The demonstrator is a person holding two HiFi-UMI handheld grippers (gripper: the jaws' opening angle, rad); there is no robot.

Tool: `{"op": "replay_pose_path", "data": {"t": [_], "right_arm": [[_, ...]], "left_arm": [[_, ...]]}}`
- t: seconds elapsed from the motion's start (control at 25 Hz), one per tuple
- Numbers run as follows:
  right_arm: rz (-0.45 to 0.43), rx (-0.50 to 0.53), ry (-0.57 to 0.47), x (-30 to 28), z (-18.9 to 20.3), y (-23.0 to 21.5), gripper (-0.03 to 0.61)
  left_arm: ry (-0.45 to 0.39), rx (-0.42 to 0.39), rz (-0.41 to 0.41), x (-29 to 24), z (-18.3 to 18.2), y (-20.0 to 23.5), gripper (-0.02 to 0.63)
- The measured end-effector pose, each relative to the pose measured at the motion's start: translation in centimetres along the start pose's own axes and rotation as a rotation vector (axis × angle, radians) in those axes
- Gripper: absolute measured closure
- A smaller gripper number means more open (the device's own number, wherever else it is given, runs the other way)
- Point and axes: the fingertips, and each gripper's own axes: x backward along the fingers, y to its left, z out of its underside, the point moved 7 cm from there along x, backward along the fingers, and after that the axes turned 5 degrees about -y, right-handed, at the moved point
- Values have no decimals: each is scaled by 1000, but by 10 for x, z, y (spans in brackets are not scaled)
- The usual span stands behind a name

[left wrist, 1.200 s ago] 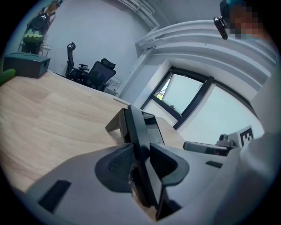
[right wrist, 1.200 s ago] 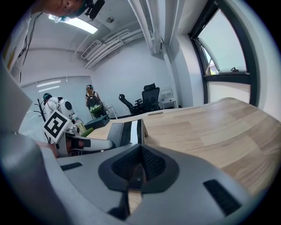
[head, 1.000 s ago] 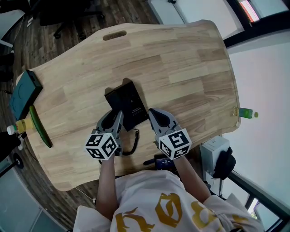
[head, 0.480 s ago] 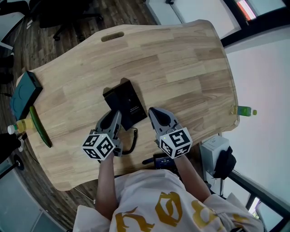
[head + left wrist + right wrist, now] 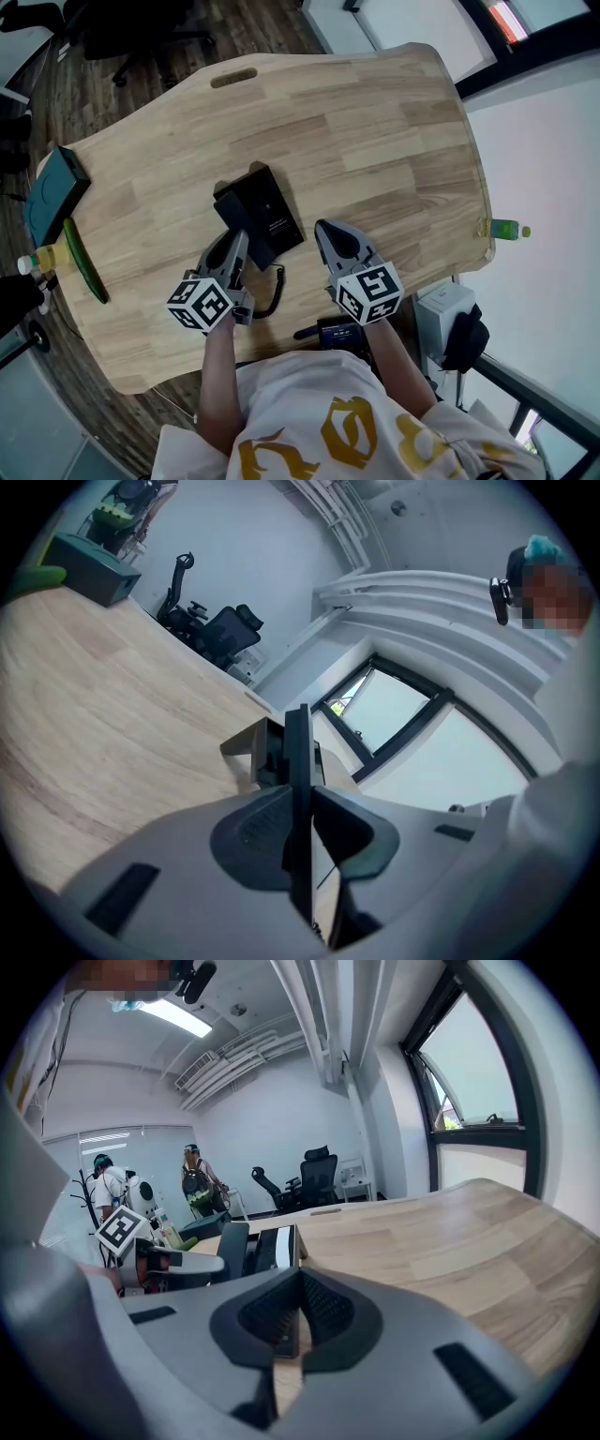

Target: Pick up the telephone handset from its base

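A black telephone base point(image 5: 274, 214) sits mid-table with its handset point(image 5: 242, 225) along its left side, and a coiled cord point(image 5: 277, 289) trails toward me. My left gripper point(image 5: 240, 251) is at the handset's near end. In the left gripper view the handset point(image 5: 298, 747) stands edge-on between the pads, which touch both of its sides while the jaws are still closing. My right gripper point(image 5: 326, 231) rests just right of the base, shut, with nothing in it. In the right gripper view point(image 5: 298, 1279) the phone point(image 5: 269, 1246) lies ahead to the left.
A dark teal box point(image 5: 52, 192), a long green object point(image 5: 82, 262) and a yellow bottle point(image 5: 42, 258) sit at the table's left edge. A green bottle point(image 5: 506, 228) stands off the table's right edge. People point(image 5: 202, 1185) and office chairs are beyond the table.
The left gripper's cube has rolled slightly and its jaws have narrowed onto the handset. The right gripper has shifted a touch to the right. The phone has stayed in place.
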Motion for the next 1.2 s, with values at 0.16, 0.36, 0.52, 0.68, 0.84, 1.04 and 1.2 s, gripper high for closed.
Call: {"op": "replay_pose_path", "data": {"t": [0.16, 0.36, 0.52, 0.68, 0.84, 1.04, 1.2], "right_arm": [[-15, -1, -4, 1, 0, 2, 574], [-22, -1, -17, 6, -3, 3, 574], [-19, -2, -29, 10, -5, 5, 574], [-15, 2, -43, 15, -8, 5, 574], [-10, 8, -55, 20, -9, 9, 574], [1, 12, -76, 24, -13, 11, 574], [-1, 18, -97, 28, -18, 15, 574]], "left_arm": [[3, -9, 16, -1, 0, -4, 540], [-3, -18, 27, 3, -1, -8, 540], [-13, -12, 37, 8, -3, -10, 540], [-18, -19, 51, 9, -6, -15, 540], [-21, -35, 58, 14, -9, -20, 541], [-28, -70, 66, 19, -16, -27, 541], [-30, -122, 76, 24, -23, -35, 541]]}}
